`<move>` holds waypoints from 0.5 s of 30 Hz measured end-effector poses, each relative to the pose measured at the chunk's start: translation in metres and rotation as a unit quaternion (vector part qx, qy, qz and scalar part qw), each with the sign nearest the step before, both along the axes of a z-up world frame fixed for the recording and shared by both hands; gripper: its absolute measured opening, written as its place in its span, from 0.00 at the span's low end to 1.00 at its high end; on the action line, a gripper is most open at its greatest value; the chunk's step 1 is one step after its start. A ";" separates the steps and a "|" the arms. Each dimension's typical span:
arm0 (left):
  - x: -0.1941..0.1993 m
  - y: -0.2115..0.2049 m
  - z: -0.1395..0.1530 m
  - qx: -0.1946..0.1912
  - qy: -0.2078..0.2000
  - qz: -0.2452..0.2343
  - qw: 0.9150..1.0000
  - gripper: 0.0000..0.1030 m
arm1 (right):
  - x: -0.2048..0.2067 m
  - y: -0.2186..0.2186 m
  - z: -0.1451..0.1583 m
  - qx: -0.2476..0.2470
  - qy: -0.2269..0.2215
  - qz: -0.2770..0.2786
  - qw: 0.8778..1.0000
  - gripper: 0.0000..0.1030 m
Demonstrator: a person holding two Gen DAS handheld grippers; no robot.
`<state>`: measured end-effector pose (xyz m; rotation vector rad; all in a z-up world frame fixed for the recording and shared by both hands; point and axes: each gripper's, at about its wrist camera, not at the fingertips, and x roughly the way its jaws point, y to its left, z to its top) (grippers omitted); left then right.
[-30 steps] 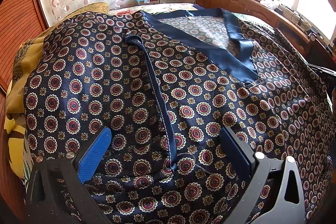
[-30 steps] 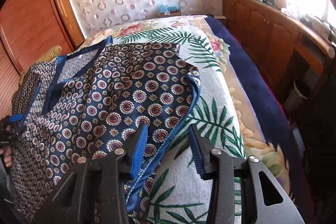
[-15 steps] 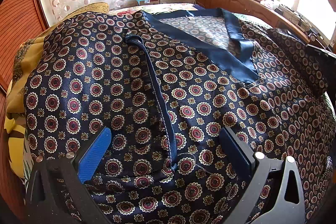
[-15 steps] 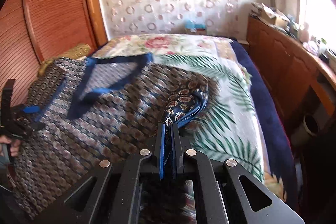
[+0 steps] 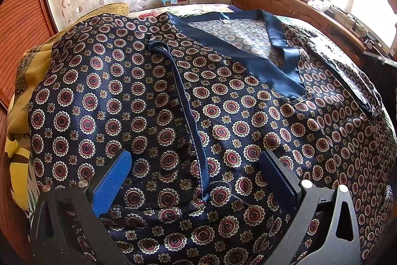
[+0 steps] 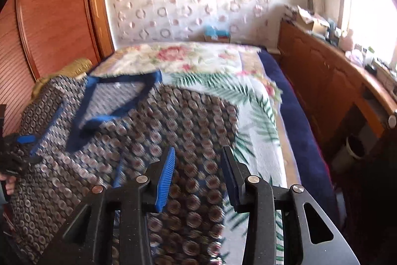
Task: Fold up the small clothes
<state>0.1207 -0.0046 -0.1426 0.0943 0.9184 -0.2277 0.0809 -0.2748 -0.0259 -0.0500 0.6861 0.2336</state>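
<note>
One garment, a dark blue top (image 5: 153, 101) printed with red and cream medallions, is lying spread over the flowered bedspread (image 6: 198, 61) of the bed. One plain blue V-shaped neckband (image 5: 250, 58) is showing near its far end, and one stitched blue hem (image 5: 188, 116) is running across the top layer toward the left tool.

At the far left of the right wrist view, the left tool (image 6: 17, 153) is showing only in part, cut off by the frame edge, with a bit of a hand under it. In its own view the left tool (image 5: 196, 178) is sitting just over the cloth with both pads wide apart and nothing pinched between them. One yellow pillow (image 5: 32, 71) is half hidden behind the garment.

The right tool (image 6: 197, 173) is hovering over the garment's right portion, its pads spreading apart, cloth lying below them but not pressed. This view is blurring, so the print is hard to make out. One wooden cabinet (image 6: 327, 81) is standing at the right.
</note>
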 end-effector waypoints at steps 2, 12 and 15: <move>0.000 0.000 0.000 0.000 0.000 0.000 1.000 1.00 | 0.005 0.001 -0.015 -0.005 0.020 0.002 1.000 0.38; 0.000 0.000 0.000 0.000 0.000 0.000 1.000 1.00 | 0.038 0.032 -0.054 -0.052 0.054 0.020 0.997 0.17; 0.000 0.000 0.000 0.000 0.000 0.000 1.000 1.00 | 0.039 0.035 -0.056 -0.055 0.053 0.030 0.997 0.04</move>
